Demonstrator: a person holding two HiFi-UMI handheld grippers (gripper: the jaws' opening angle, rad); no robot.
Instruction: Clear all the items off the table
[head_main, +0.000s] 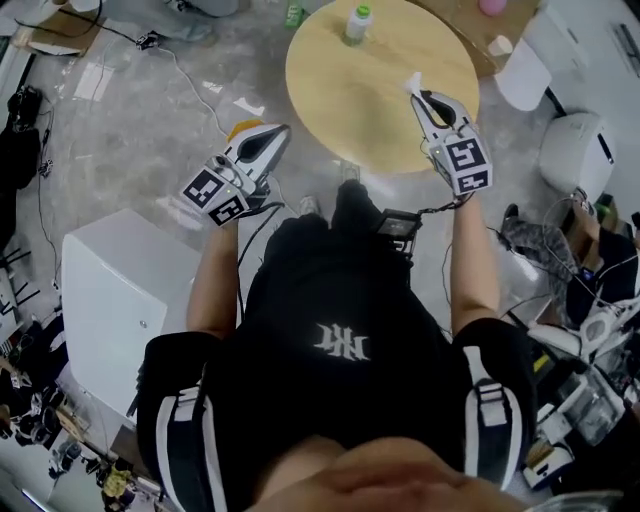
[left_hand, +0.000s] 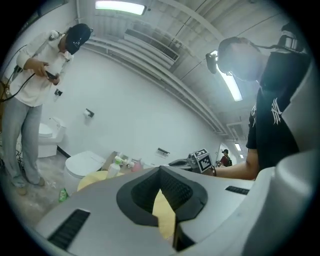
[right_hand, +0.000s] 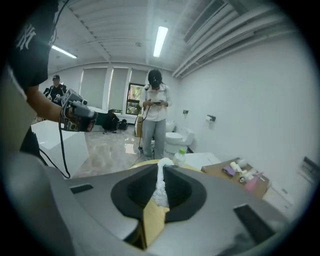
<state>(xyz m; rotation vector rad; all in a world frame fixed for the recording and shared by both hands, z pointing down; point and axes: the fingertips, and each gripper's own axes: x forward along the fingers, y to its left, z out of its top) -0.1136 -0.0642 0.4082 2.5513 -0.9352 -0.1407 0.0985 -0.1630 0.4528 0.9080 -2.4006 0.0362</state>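
Observation:
The round wooden table lies ahead of me, with a green-capped bottle at its far edge. My right gripper hangs over the table's right side, shut on a crumpled white wad. In the right gripper view the white wad is pinched between the pads, and the bottle shows beyond them. My left gripper is off the table's left side, over the floor. Its jaws stand together on a yellow item, which shows as a yellow piece in the gap; I cannot tell what it is.
A white cabinet stands on the floor at my left. Right of the table are a white toilet and a cardboard tray of toiletries. A person in white stands beyond the table. Cables lie on the floor.

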